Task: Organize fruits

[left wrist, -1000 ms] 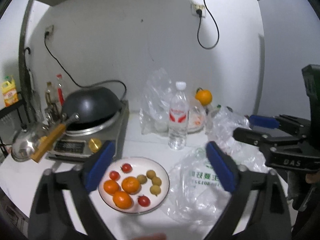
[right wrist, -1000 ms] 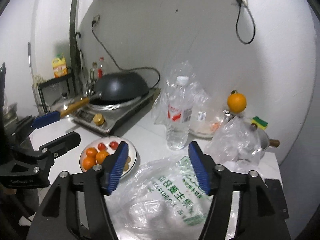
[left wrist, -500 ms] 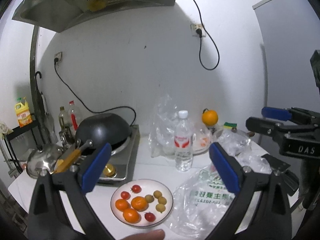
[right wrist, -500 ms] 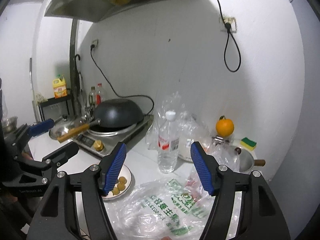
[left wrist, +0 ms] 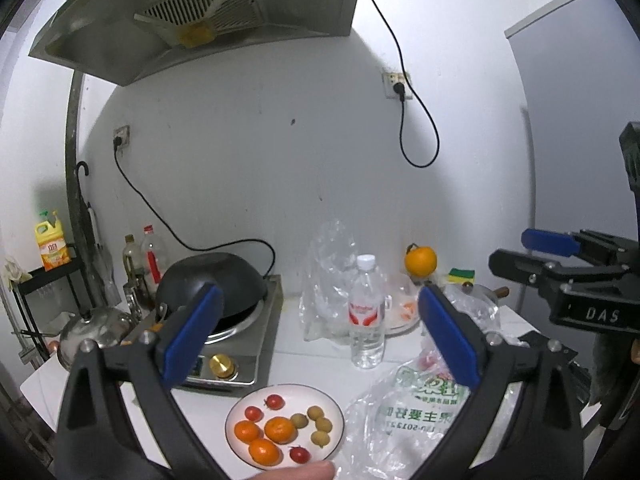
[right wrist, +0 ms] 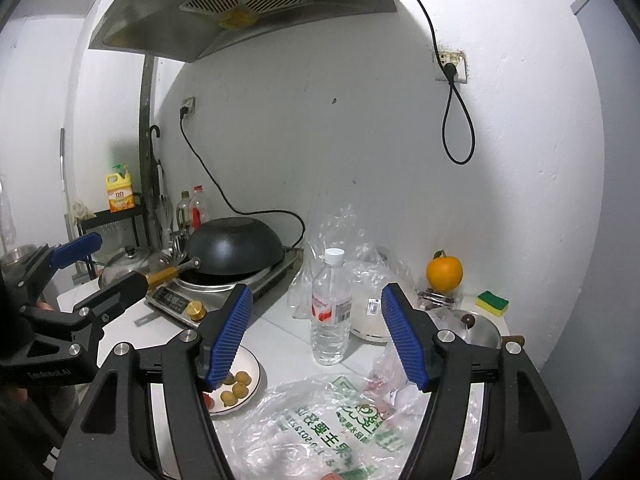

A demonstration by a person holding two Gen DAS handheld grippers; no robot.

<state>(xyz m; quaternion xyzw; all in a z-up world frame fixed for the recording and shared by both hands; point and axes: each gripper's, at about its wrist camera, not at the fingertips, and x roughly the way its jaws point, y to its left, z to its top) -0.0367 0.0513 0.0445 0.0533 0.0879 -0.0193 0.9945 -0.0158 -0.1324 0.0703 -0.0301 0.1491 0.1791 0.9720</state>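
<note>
A white plate (left wrist: 336,408) near the counter's front edge holds three tangerines (left wrist: 280,430), three cherry tomatoes (left wrist: 275,401) and several small yellow-brown fruits (left wrist: 323,425); the plate (right wrist: 254,364) is partly hidden behind a finger in the right wrist view. A clear plastic bag with green print (left wrist: 404,412) lies beside it on the right, with something red inside. One big orange (left wrist: 420,259) sits far back. My left gripper (left wrist: 320,336) hangs open above the plate, empty. My right gripper (right wrist: 316,336) is open too, held above the bag (right wrist: 320,420).
A water bottle (left wrist: 366,312) stands behind the plate. A black wok (left wrist: 216,276) rests on an induction cooker (left wrist: 240,340) at the left. Pots, oil bottles, more clear bags, a lidded pot (right wrist: 476,326) and a sponge (right wrist: 492,302) crowd the back. A range hood (left wrist: 200,16) hangs overhead.
Both grippers have risen and tilted upward, so the plate and bag sank lower in view and the range hood appeared. Neither gripper took hold of anything.
</note>
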